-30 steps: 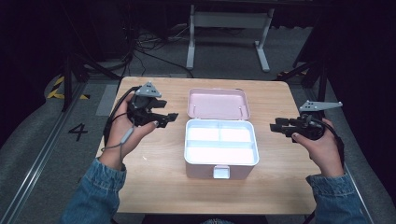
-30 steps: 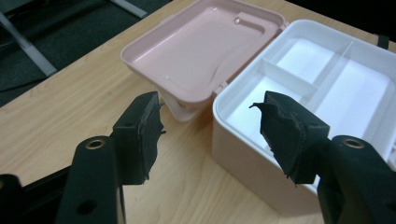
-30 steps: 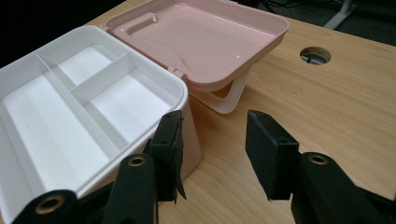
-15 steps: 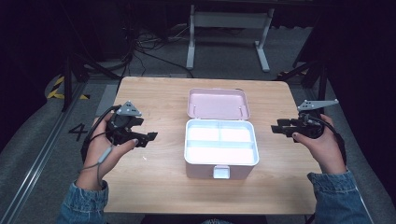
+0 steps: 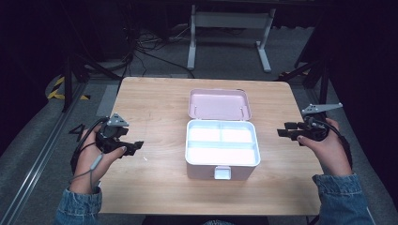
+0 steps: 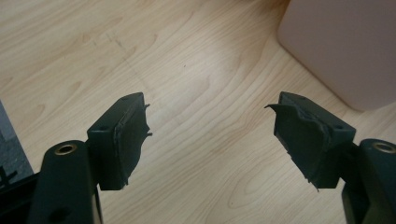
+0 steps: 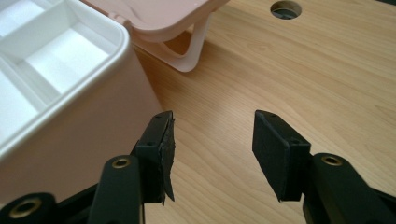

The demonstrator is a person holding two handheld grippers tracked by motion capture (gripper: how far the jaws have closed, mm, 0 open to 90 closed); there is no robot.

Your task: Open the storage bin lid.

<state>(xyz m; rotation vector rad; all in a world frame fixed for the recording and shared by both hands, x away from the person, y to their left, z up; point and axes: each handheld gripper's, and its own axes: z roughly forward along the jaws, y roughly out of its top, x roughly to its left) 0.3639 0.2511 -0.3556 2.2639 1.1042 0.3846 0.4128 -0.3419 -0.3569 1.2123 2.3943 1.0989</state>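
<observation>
A pink storage box (image 5: 222, 161) stands open in the middle of the wooden table (image 5: 155, 103), its lid (image 5: 219, 104) laid back flat behind it and its white divided tray (image 5: 222, 141) showing no contents. My left gripper (image 5: 134, 147) hovers over the table's left side, apart from the box, open with nothing between its jaws (image 6: 210, 135). The box's pink wall (image 6: 341, 42) sits at the upper right of the left gripper view. My right gripper (image 5: 283, 132) is held to the right of the box, open and holding nothing (image 7: 212, 149), with the box wall (image 7: 70, 135) close at its left.
The box has a white latch (image 5: 222, 173) on its front. A cable hole (image 7: 285, 8) sits in the tabletop beyond the lid. A white stand (image 5: 230, 21) and cables lie on the floor behind the table.
My left gripper has moved down and left, away from the box toward the table's left edge. The right gripper has barely moved.
</observation>
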